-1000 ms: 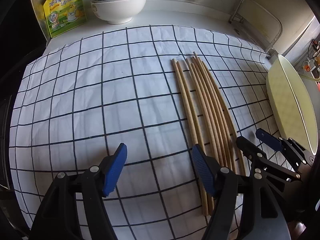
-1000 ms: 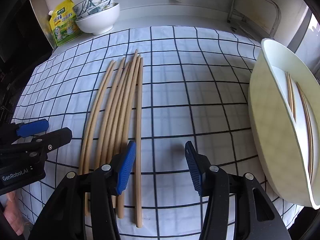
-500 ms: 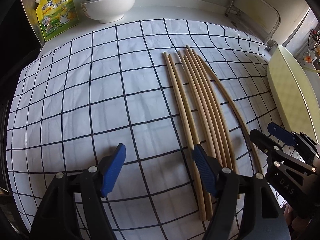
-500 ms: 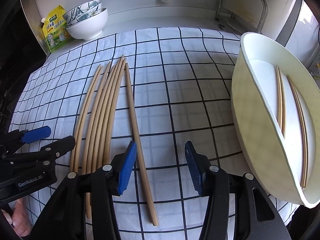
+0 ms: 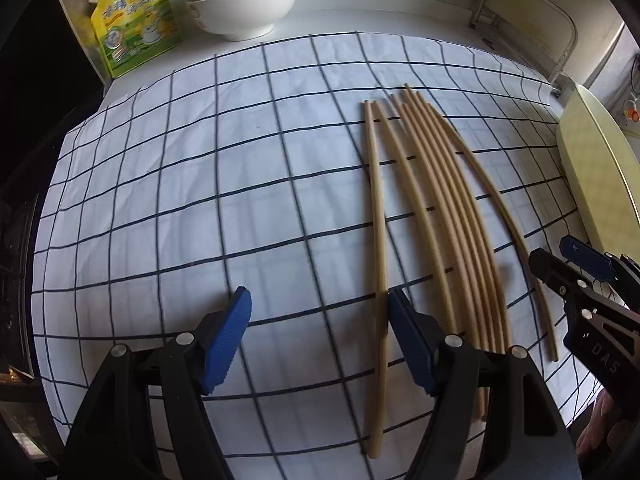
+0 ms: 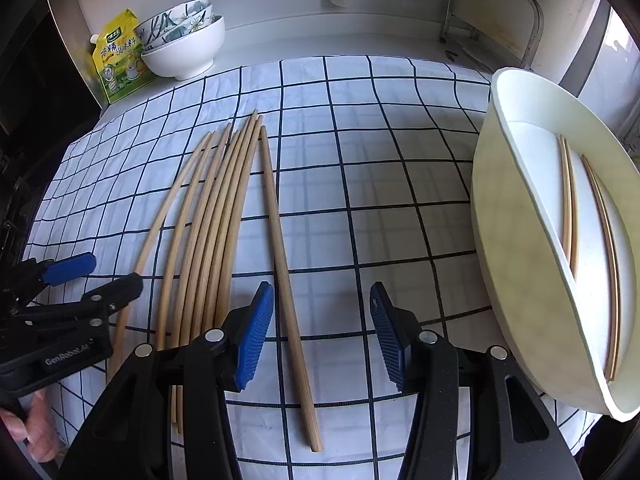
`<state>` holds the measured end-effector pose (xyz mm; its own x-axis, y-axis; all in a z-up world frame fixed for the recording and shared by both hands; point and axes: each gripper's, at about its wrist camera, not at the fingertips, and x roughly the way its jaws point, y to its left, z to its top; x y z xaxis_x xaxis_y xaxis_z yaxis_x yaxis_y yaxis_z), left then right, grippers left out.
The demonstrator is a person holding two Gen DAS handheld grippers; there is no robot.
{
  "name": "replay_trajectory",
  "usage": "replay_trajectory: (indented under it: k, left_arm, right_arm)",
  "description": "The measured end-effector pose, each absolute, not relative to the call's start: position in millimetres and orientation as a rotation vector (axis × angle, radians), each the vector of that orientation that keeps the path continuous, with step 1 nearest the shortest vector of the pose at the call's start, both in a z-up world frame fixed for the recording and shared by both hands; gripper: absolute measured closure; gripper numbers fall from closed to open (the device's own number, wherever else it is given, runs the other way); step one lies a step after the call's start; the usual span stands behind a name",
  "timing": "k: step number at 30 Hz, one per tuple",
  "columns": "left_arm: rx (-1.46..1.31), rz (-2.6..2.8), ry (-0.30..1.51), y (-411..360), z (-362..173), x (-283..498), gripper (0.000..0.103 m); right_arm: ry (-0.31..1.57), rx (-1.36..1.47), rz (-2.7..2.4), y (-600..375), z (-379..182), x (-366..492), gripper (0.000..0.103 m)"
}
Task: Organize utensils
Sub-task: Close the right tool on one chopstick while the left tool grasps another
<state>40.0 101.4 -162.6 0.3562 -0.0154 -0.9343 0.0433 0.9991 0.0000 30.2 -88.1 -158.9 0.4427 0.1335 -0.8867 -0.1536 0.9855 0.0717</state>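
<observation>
Several bamboo chopsticks (image 5: 440, 208) (image 6: 216, 216) lie side by side on a blue-checked white cloth (image 5: 200, 200). My left gripper (image 5: 320, 336) is open low over the cloth; the leftmost chopstick (image 5: 378, 216) runs between its pads, close to the right pad. My right gripper (image 6: 320, 334) is open too, and the rightmost chopstick (image 6: 276, 216) passes between its pads nearer the left one. Neither chopstick is pressed. A cream oval tray (image 6: 504, 216) on the right holds several more chopsticks (image 6: 570, 200). Each gripper shows in the other's view: the right gripper (image 5: 560, 256) and the left gripper (image 6: 96, 276).
Stacked bowls (image 5: 244, 4) (image 6: 184, 48) and a yellow pouch (image 5: 136, 24) stand at the back left against the wall. A metal wire rack (image 6: 496, 16) is at the back right. A dark drop borders the cloth's left side. A hand (image 6: 40, 428) holds the left gripper.
The near end of the leftmost chopstick has come away from the bunch to the left. The rightmost chopstick's near end has swung right, apart from the rest. Both grippers stay open.
</observation>
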Motion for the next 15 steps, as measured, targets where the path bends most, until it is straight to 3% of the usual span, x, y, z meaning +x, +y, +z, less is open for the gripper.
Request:
replay_trajectory:
  k: [10,12,15]
  left_arm:
    - [0.026,-0.025,1.179,98,-165,48,0.029]
    - [0.029,-0.024,1.169,93,-164,51,0.031]
    - [0.038,-0.042,1.158,85,-161,51,0.049]
  right_arm:
    - [1.096,-0.095,0.186,-76,-168,38,0.055]
    - [1.087,-0.108,0.187,-75,-168,39,0.055]
    - [1.079,-0.119,0.205,-72,-169,40,0.055]
